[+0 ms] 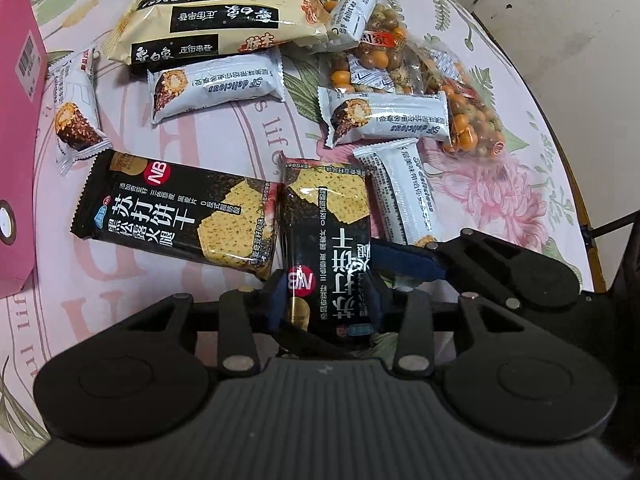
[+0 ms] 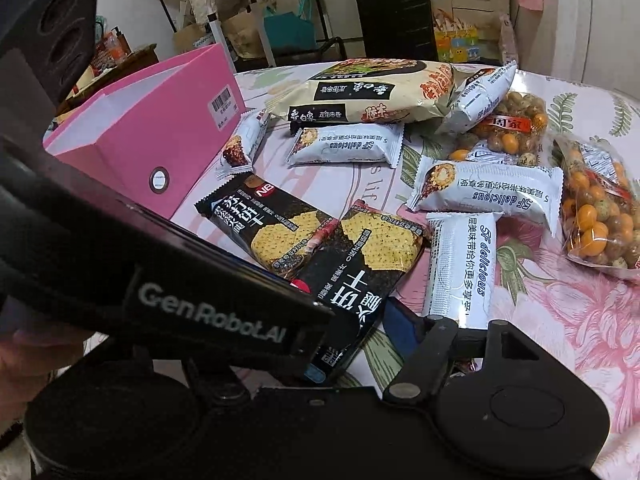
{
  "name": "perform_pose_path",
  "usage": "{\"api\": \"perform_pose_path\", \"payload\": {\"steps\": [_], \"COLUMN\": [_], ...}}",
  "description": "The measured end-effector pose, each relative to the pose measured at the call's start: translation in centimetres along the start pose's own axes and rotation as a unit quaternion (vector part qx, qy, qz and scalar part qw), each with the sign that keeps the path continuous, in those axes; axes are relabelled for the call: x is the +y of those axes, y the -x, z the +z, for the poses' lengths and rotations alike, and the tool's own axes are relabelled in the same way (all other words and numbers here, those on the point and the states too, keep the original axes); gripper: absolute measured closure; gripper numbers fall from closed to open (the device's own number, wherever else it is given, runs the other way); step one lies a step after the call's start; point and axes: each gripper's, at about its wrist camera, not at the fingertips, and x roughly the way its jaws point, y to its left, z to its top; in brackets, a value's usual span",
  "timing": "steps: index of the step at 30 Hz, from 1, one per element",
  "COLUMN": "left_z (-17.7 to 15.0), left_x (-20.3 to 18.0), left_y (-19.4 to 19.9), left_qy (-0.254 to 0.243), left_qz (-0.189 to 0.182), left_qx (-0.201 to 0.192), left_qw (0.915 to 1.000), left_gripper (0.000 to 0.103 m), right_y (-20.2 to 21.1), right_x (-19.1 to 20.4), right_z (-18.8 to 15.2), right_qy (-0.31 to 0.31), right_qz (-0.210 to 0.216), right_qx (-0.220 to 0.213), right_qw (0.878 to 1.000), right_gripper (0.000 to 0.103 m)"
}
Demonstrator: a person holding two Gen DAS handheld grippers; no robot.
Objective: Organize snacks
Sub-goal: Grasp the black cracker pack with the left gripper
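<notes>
Table: a round table [image 1: 532, 92] under a pale cloth printed with pink flowers, green leaves and large faded lettering; snacks are scattered over it.
Room: beyond the table in the right wrist view stand a black suitcase [image 2: 394, 16], bags and boxes on the floor, and pale cupboard doors.
Box: an open pink box [image 2: 152, 136] with a round metal ring on its front and a barcode sticker on its side sits at the left edge of the table.
Cracker pack in grip: a black cracker pack [image 1: 326, 248] with a red round logo, white characters and a picture of speckled yellow crackers; it lies lengthwise toward the camera, its near end between the blue pads.
Second cracker pack: the same kind [image 1: 180, 216], flat on the cloth just to the left, its corner touching the first.
White bars: several white wrapped snack bars [image 1: 218, 84] with blue lettering, spread across the middle of the table.
Noodles: a large cream noodle bag [image 1: 212, 8] at the far side.
Nuts: clear bags of orange and green coated nuts [image 1: 468, 120] to the right.
Left gripper [image 1: 326, 300]: narrowed onto the near end of the black cracker pack, pads pressed on both its sides.
Right gripper [image 2: 396, 322]: one blue pad shows beside the held pack, with nothing seen between the fingers; the other finger is hidden by the left tool, so I cannot tell how wide it stands.
</notes>
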Motion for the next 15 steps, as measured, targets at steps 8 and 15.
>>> {"api": "perform_pose_path", "payload": {"steps": [8,15], "left_z": [0.0,-0.4], "left_x": [-1.0,-2.2], "left_y": [1.3,3.5], "left_qy": [-0.004,-0.014], "left_qz": [0.003,0.011], "left_qx": [0.002,0.009], "left_qw": [1.0000,0.9998], "left_gripper": [0.065,0.064], "right_y": [1.5,3.5], "right_x": [0.4,1.5], "right_z": [0.2,0.8], "right_qy": [0.006,0.022], "right_qz": [0.005,0.011], "right_qx": [-0.002,-0.001], "right_qw": [1.000,1.000], "right_gripper": [0.029,0.029]}}
